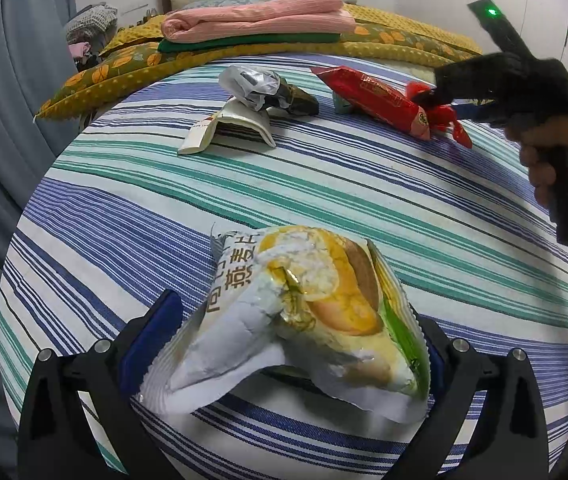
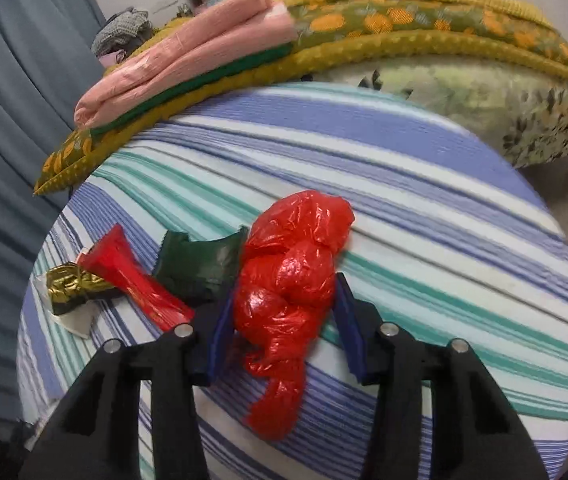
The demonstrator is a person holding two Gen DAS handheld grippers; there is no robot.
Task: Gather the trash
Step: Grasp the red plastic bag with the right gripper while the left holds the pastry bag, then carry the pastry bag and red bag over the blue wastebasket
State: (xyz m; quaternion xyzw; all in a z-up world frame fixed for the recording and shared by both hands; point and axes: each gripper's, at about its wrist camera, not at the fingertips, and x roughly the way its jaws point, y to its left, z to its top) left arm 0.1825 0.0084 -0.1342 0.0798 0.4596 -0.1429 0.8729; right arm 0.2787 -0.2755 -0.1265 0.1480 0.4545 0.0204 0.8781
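The light is soft and even, not too bright, and I cannot tell where it comes from. Shadows are faint under the crumpled white and yellow snack bag (image 1: 304, 320) between my left fingers. Shiny spots gleam on the crinkly red plastic bag (image 2: 292, 280) in my right view. That view is smeary all over, and the round blue, green and white striped tablecloth (image 2: 424, 184) looks soft. Both pictures bend at the edges, with black corners. A small green light (image 1: 493, 11) glows brightly.
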